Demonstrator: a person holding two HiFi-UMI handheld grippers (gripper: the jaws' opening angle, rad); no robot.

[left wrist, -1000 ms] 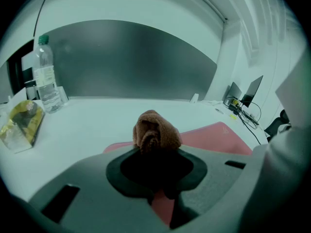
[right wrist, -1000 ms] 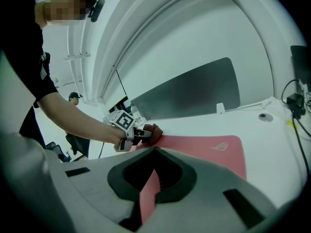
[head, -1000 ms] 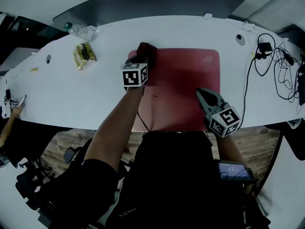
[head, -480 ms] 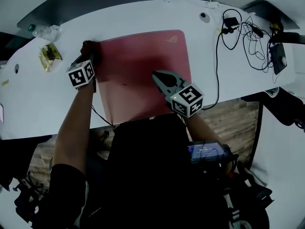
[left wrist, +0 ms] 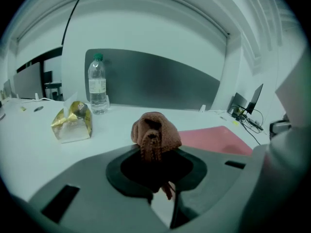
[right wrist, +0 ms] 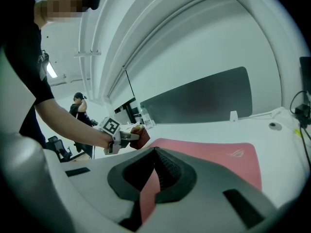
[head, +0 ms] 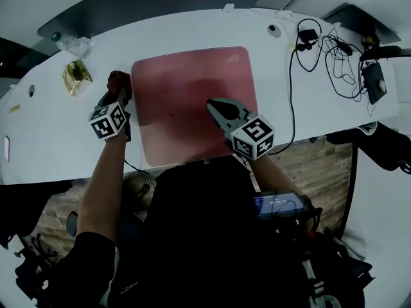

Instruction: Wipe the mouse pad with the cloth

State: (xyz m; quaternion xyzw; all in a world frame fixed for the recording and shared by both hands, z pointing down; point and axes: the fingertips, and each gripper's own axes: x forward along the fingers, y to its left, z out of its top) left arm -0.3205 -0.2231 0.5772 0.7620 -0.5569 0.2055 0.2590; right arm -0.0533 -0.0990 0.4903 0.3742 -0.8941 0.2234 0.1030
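Left gripper [head: 120,92]: jaws clamped on bunched cloth [left wrist: 154,130], which sticks out past their tips | cloth: just beside mouse pad [head: 186,82] left edge, over table [head: 58,130] | right gripper [head: 215,106]: jaws together, empty, above pad

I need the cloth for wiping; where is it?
In the head view, the cloth is clamped in the left gripper, at the left, beside the left edge of the mouse pad.

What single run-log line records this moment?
left claw: shut on cloth, just left of mouse pad | right claw: shut, empty, over mouse pad
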